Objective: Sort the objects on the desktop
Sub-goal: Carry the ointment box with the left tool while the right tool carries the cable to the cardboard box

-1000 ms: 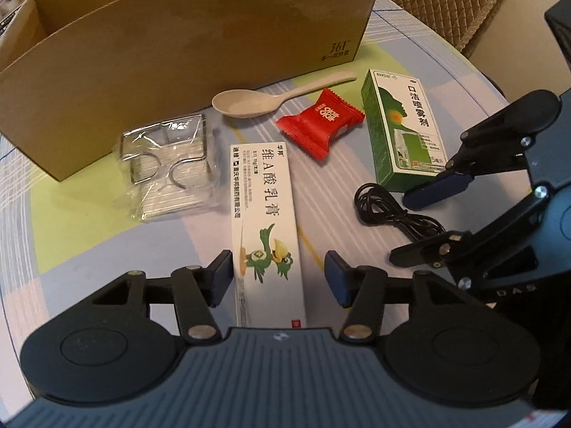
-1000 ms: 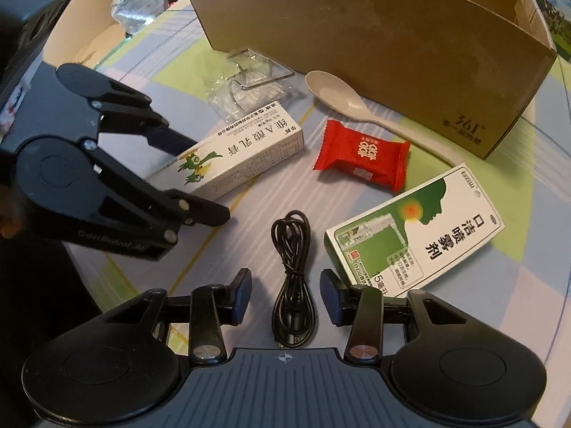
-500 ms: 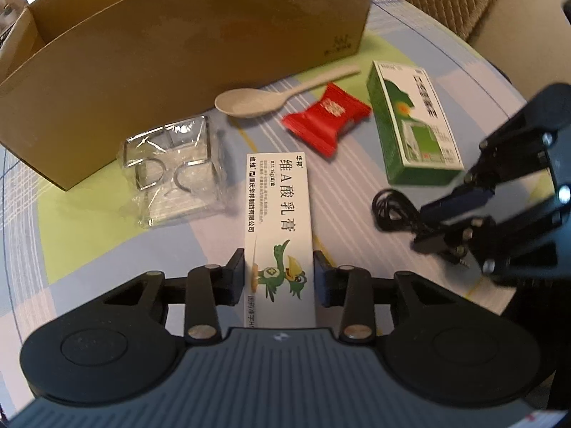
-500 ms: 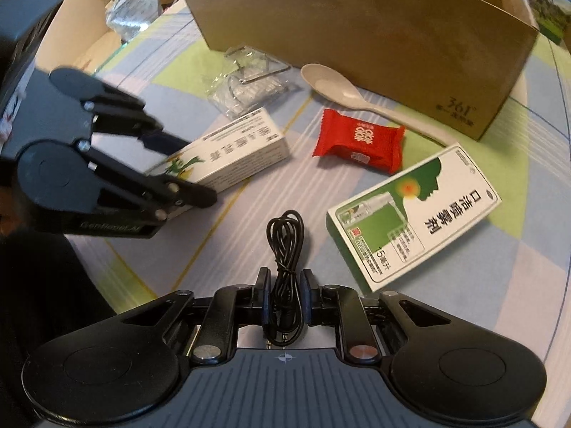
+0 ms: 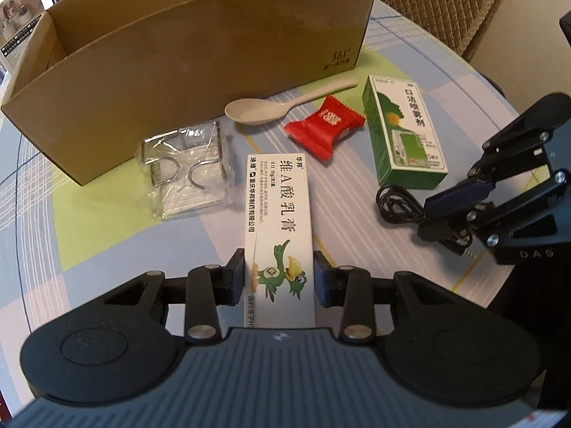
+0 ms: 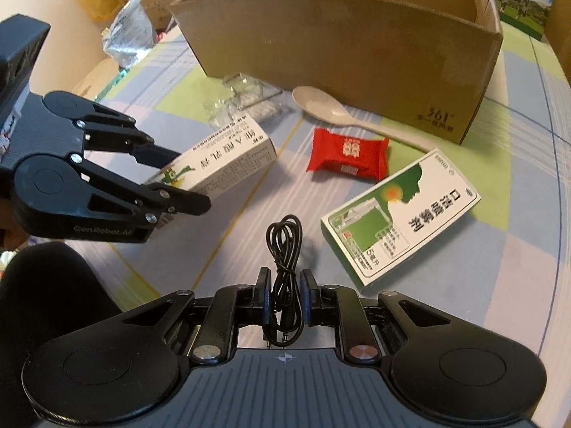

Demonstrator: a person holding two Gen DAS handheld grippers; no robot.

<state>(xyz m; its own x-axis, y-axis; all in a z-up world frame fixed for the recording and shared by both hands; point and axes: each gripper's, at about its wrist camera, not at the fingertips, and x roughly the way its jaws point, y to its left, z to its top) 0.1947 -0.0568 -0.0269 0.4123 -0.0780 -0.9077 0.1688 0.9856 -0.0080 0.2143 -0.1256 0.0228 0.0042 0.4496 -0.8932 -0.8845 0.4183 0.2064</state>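
both my tongs have just closed: a second ago the left tongs [image 5: 279, 278] stood wide around the white ointment box [image 5: 278, 221] and the right tongs [image 6: 284, 299] stood wide over the black cable [image 6: 284, 249], and now each pair is clenched on its thing. the left pads press the two long sides of the white box near its close end, the box running straight out ahead of me. the right pads pinch the coiled cable near its plug end, with the loop lying just ahead of the tips; i cannot tell whether it has left the cloth yet. i judge this means the grasping is done for two items at once and the carry to the cardboard box [image 5: 200, 53] comes next; that box stands open-topped, well ahead of both tongs. still waiting, between me and the box: the green spray carton [image 6: 399, 221] just right of the right tongs, the red candy packet [image 6: 348, 158] beyond it, the pale spoon [image 5: 274, 107] lying along the foot of the cardboard wall, and the clear plastic pack [image 5: 185, 174] ahead-left of the left tongs. all lies on a round table under a checked cloth [image 5: 107, 242] of green, lilac and white. a quilted chair back [image 5: 439, 3] shows past the far right edge, and bags and cartons clutter the room to the far left.
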